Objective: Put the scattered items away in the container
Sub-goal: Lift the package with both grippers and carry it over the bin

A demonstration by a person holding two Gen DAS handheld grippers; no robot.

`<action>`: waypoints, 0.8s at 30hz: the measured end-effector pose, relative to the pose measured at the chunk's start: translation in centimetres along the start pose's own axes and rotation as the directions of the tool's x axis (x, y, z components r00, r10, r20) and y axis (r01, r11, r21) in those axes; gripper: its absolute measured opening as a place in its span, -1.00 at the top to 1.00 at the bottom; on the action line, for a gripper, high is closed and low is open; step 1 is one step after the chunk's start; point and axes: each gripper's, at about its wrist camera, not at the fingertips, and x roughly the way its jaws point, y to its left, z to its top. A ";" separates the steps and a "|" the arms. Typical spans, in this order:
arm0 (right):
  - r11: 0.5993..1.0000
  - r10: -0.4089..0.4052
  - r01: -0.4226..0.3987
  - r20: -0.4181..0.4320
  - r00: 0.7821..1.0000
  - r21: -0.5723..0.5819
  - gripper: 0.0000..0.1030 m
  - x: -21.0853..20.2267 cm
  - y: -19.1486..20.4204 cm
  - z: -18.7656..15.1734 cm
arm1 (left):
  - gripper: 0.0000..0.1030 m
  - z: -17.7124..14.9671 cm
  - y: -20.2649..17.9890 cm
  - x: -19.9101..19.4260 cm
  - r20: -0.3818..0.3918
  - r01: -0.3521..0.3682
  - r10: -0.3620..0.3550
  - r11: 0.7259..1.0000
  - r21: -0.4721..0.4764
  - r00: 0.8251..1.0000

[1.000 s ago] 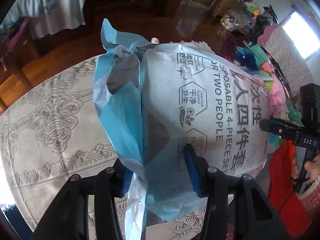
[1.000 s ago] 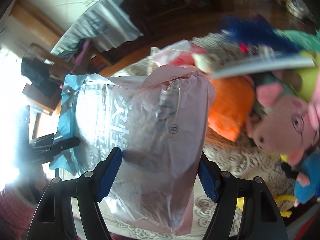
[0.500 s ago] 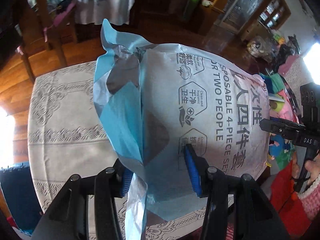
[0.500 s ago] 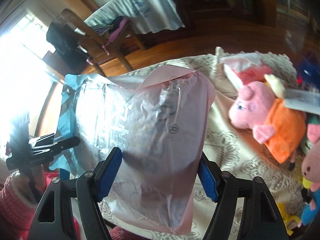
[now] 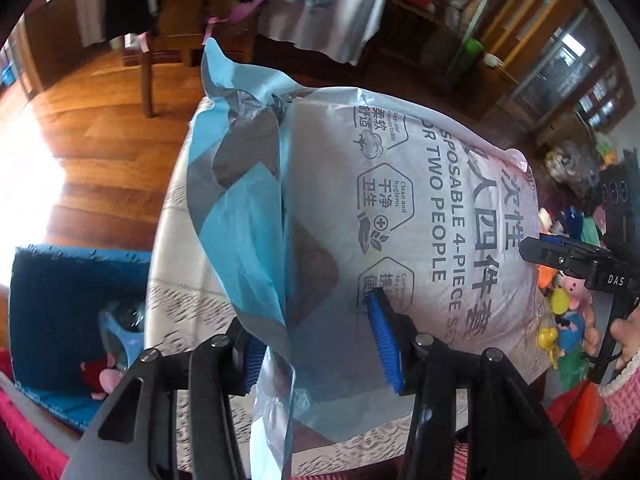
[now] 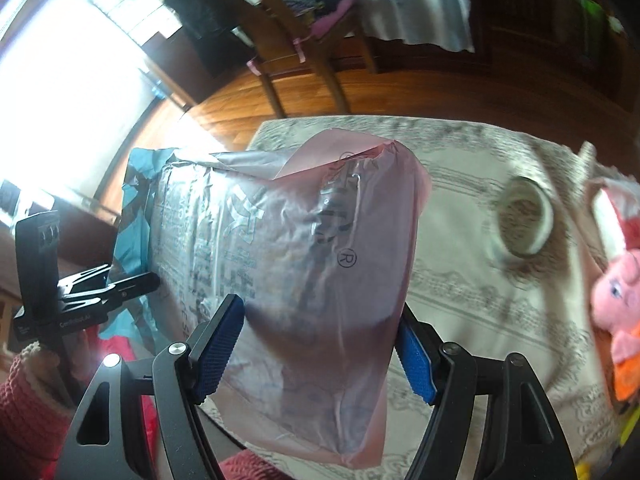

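A large, soft plastic package (image 5: 420, 216), pale grey-white with a crumpled light-blue end and a translucent pink end, is held up above the lace-patterned table (image 5: 176, 280) between two tools. In the left wrist view the left tool (image 5: 316, 344) is closed on the blue end, its ribbed blue pads pressed into the plastic at 6 o'clock. In the right wrist view the right tool (image 6: 316, 354) is clamped on the pink end of the package (image 6: 304, 264), one blue pad on each side.

Dark print can be read on the package: "SPOSABLE 4-PIECE SE", "R TWO PEOPLE", "Soft and Comfortable" and "Clean and hygienic", beside large Chinese characters and three hexagonal icons. A circled "R" mark is seen through the pink film. "DAS" is printed in white on the other tool's black body at 3 o'clock in the left view.

One blue fabric container (image 5: 60, 320) is seen at 8 o'clock in the left view, beside the table, with a small red and pink plush (image 5: 100, 376) inside. In the right view, one round white-rimmed cup (image 6: 524, 220) stands on the table at 2 o'clock, and one pink pig plush in orange (image 6: 620, 312) lies at 3 o'clock. A cluster of colourful plush toys (image 5: 564, 312), too small to count, is seen at 3 o'clock in the left view.
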 end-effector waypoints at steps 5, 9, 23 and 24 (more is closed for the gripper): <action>0.994 0.047 -0.052 -0.054 0.997 -0.092 -0.42 4.2 5.1 1.0 | 0.08 -2.6 5.9 -1.9 0.021 -0.051 0.053 0.994 -0.101 0.998; 0.981 0.081 -0.097 -0.102 0.991 -0.166 -0.42 7.3 9.2 1.6 | 0.08 -4.8 10.6 -3.4 0.035 -0.092 0.100 0.978 -0.185 0.994; 0.892 0.143 -0.247 -0.283 0.949 -0.378 -0.35 21.7 25.9 2.0 | 0.09 -13.5 29.3 -4.5 0.032 -0.189 0.230 0.863 -0.468 0.973; 0.886 0.141 -0.255 -0.297 0.944 -0.388 -0.34 23.1 27.1 1.8 | 0.09 -14.1 30.9 -4.2 0.023 -0.198 0.238 0.854 -0.481 0.971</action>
